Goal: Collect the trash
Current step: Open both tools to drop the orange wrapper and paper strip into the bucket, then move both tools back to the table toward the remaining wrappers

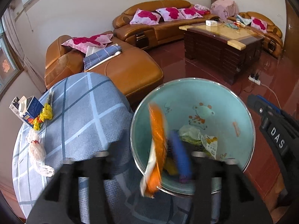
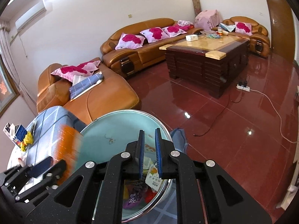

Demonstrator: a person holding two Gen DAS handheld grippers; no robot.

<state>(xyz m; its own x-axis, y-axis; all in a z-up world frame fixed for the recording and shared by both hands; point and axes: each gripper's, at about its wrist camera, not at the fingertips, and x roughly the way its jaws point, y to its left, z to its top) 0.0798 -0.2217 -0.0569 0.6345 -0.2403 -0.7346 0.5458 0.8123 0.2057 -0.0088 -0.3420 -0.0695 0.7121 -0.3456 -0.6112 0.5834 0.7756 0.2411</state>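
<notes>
- On the left wrist view: the trash bin point(image 1: 193, 136) stands at the edge of the bench point(image 1: 74, 115), which has a blue plaid cloth.
- Already in the bin: a crumpled pale bag point(image 1: 188, 133), a printed wrapper point(image 1: 210, 143), and something yellow and purple lower down.
- An orange wrapper point(image 1: 156, 149) is motion-blurred across the bin's near rim, looks mid-drop. A blurred blue pad sits beside it.
- Left tongs point(image 1: 168, 160): fingertips are smeared by blur, so I cannot tell whether they are parted or pinching the wrapper.
- Left to collect on the bench: a knotted white plastic bag point(image 1: 38, 152), yellow wrappers point(image 1: 44, 114), and maybe the open carton point(image 1: 24, 110), which might not be trash.

- Over on the right wrist view: the right tongs point(image 2: 149, 152) hover above the bin point(image 2: 164, 136) with the blue pads at a narrow gap and nothing between them.
- The bin's contents show below the pads: the printed wrapper point(image 2: 154, 177) and mixed coloured scraps.
- The orange wrapper point(image 2: 68, 145) is a blur at the bin's left rim, by the left tongs point(image 2: 44, 169).
- Judgement: task is partway done, with several pieces binned, one going in and a few bench items remaining.
</notes>
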